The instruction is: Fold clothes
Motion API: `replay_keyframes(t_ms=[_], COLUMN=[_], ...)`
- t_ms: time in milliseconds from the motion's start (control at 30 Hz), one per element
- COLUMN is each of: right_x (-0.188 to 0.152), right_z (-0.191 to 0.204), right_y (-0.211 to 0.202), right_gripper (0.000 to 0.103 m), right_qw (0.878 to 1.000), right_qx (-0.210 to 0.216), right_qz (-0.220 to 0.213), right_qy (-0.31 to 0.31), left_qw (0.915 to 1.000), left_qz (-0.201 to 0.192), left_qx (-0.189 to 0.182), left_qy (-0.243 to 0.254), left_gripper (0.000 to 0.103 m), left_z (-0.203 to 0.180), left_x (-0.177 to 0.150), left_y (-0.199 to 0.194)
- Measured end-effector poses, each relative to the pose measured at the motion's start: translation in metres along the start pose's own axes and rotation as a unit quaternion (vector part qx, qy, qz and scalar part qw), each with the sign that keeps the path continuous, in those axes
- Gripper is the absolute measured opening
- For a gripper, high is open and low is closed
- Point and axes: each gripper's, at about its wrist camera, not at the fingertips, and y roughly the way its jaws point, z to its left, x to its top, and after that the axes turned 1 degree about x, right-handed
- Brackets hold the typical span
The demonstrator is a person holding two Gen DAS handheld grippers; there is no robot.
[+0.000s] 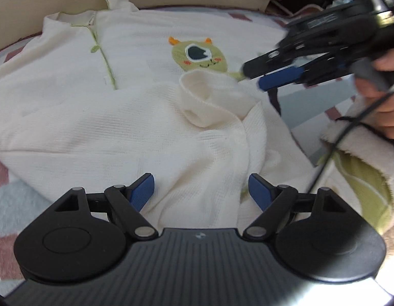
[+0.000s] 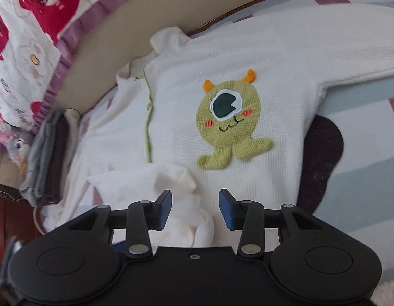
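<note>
So, sleeve point(image 2: 181, 178) now laid across the sweater point(image 2: 248, 63); right gripper point(image 2: 195, 207) half-open, gripping nothing; left gripper point(image 1: 200, 191) wide, empty; next prob. the other sleeve point(image 2: 350, 46).

Both wrist cameras are looking steeply down, close over the bed, sharing the cream sweater point(image 1: 100, 117) and its green monster patch point(image 2: 229, 125).

Cream sweater point(image 1: 135, 117) spread flat — left claw point(image 1: 200, 191) open above its folded sleeve point(image 1: 212, 102).
</note>
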Motion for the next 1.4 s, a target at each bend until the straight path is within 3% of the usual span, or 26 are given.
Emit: replay_keyframes(t_ms=[67, 100, 133, 200, 367, 500, 600, 633, 667, 733, 767, 800, 833, 867, 967, 1067, 1100, 1133, 1167, 1200, 1267, 1333, 1400], right_x=[-0.003, -0.003, -0.003, -0.003, -0.006, -0.004, 0.000, 0.001, 0.001, 0.002, 0.002, 0.001, 0.001, 0.000, 0.001, 0.000, 0.000, 0.000, 0.000, 0.000, -0.001, -0.005, -0.009], right_z=[-0.007, -0.009, -0.010, -0.011, -0.004, 0.000, -0.008, -0.009, -0.011, -0.006, -0.002, 0.001, 0.004, 0.007, 0.008, 0.011, 0.011, 0.012, 0.012, 0.012, 0.012, 0.024, 0.036], right_y=[-0.004, -0.003, 0.001, 0.010, 0.034, 0.045, 0.054, 0.055, 0.057, 0.056, 0.053, 0.050, 0.048, 0.045, 0.047, 0.050, 0.050, 0.049, 0.048, 0.047, 0.044, 0.026, 0.008], right_gripper=[0.047, 0.047, 0.047, 0.047, 0.047, 0.047, 0.047, 0.046, 0.030, 0.008, 0.007, 0.007, 0.007, 0.007, 0.007, 0.007, 0.007, 0.007, 0.007, 0.007, 0.008, 0.013, 0.031], right_qw=[0.999, 0.999, 0.998, 0.998, 0.996, 0.998, 0.998, 0.998, 0.998, 0.999, 0.999, 0.999, 0.999, 0.999, 0.998, 0.998, 0.997, 0.997, 0.997, 0.997, 0.997, 0.994, 0.989], right_qx=[0.034, 0.045, 0.046, 0.043, 0.040, 0.002, -0.023, -0.022, -0.020, -0.011, -0.003, 0.006, 0.010, 0.014, 0.021, 0.032, 0.035, 0.038, 0.039, 0.040, 0.032, 0.022, 0.013], right_qz=[0.004, 0.008, 0.015, 0.032, 0.074, 0.069, 0.061, 0.058, 0.054, 0.048, 0.043, 0.036, 0.032, 0.028, 0.033, 0.040, 0.039, 0.039, 0.039, 0.039, 0.044, 0.067, 0.091], right_qy=[0.016, 0.024, 0.027, 0.028, 0.006, -0.008, 0.006, 0.004, 0.002, -0.015, -0.021, -0.029, -0.035, -0.042, -0.041, -0.048, -0.051, -0.054, -0.053, -0.052, -0.051, -0.082, -0.114], left_qw=[0.9999, 0.9998, 0.9996, 0.9986, 0.9912, 0.9653, 0.9463, 0.9488, 0.9511, 0.9588, 0.9634, 0.9675, 0.9709, 0.9724, 0.9689, 0.9697, 0.9723, 0.9739, 0.9735, 0.9720, 0.9639, 0.9504, 0.9376], left_qz=[0.008, 0.009, 0.008, -0.004, -0.060, -0.090, -0.070, -0.058, -0.045, -0.048, -0.058, -0.066, -0.069, -0.063, -0.039, -0.019, -0.023, -0.028, -0.033, -0.042, -0.098, -0.155, -0.185], left_qx=[0.008, 0.016, 0.027, 0.053, 0.103, 0.211, 0.246, 0.239, 0.232, 0.198, 0.176, 0.158, 0.155, 0.178, 0.241, 0.243, 0.232, 0.225, 0.225, 0.230, 0.245, 0.263, 0.283], left_qy=[-0.004, -0.004, -0.002, -0.006, -0.058, -0.125, -0.198, -0.198, -0.199, -0.198, -0.194, -0.186, -0.169, -0.137, -0.042, -0.009, -0.011, -0.015, -0.019, -0.023, -0.039, -0.058, -0.081], left_gripper=[0.081, 0.071, 0.042, 0.005, 0.005, 0.005, 0.005, 0.005, 0.006, 0.015, 0.023, 0.048, 0.066, 0.071, 0.073, 0.072, 0.058, 0.022, 0.003, 0.003, 0.003, 0.003, 0.003], left_z=[0.001, 0.002, 0.002, 0.005, 0.020, 0.040, 0.062, 0.066, 0.069, 0.069, 0.067, 0.063, 0.058, 0.052, 0.036, 0.033, 0.033, 0.034, 0.033, 0.031, 0.026, 0.020, 0.020], left_x=[0.000, -0.001, -0.002, -0.004, -0.009, -0.018, -0.031, -0.033, -0.034, -0.031, -0.027, -0.023, -0.019, -0.014, -0.002, 0.004, 0.004, 0.004, 0.005, 0.005, 0.005, 0.003, -0.002], left_y=[0.009, 0.011, 0.012, 0.004, -0.036, -0.064, -0.067, -0.064, -0.062, -0.060, -0.061, -0.060, -0.058, -0.051, -0.026, -0.007, -0.006, -0.007, -0.011, -0.019, -0.056, -0.100, -0.143])
